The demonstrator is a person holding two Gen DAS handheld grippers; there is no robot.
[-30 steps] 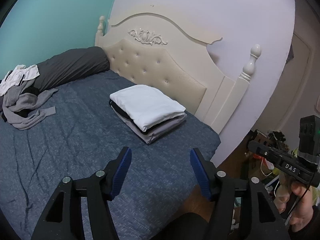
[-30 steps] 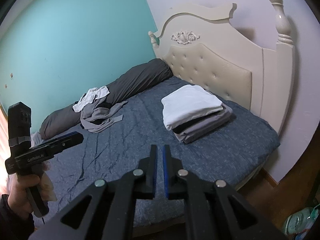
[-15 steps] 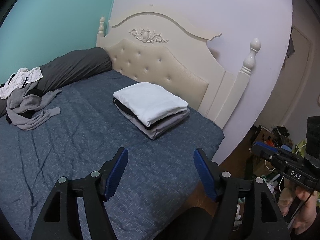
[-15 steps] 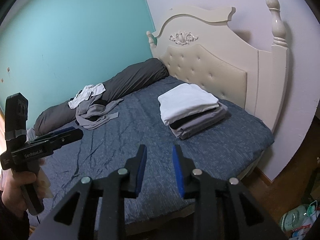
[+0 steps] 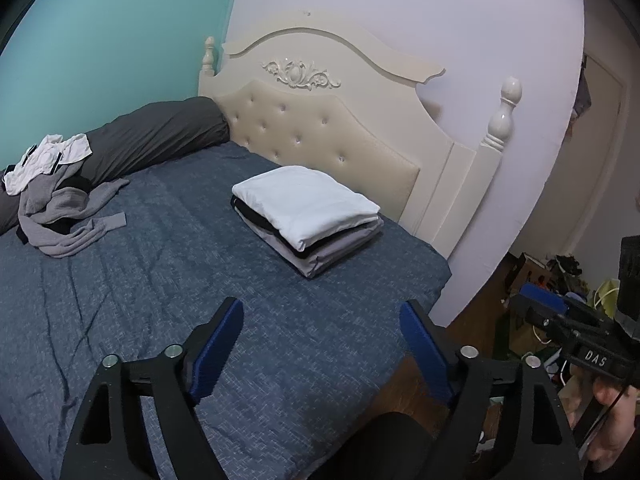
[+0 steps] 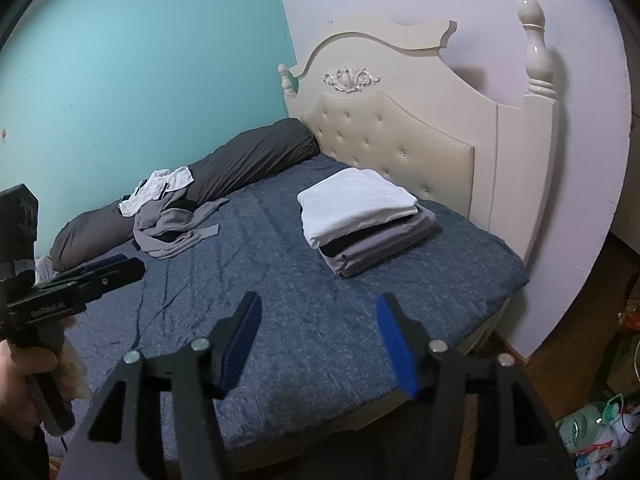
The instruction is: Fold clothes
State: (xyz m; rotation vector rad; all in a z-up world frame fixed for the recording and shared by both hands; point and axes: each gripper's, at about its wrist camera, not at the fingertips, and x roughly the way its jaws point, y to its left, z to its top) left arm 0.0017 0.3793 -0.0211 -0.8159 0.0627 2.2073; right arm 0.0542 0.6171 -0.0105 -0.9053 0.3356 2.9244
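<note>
Both fisheye views look forward and downward along their own claw's fingers, from off the near edge of the bed [image 5: 168, 280] toward the headboard [image 5: 320, 120]. The left wrist view has the left claw [image 5: 322, 334] in its foreground and catches the right claw [image 5: 544, 300] at its right edge. The right wrist view, set further right, has the right claw in its foreground and the left claw [image 6: 116, 266] at its left edge. Both share the bed, the folded stack [image 6: 360, 216], the loose clothes [image 6: 172, 220] and the headboard, all at middle distance.
</note>
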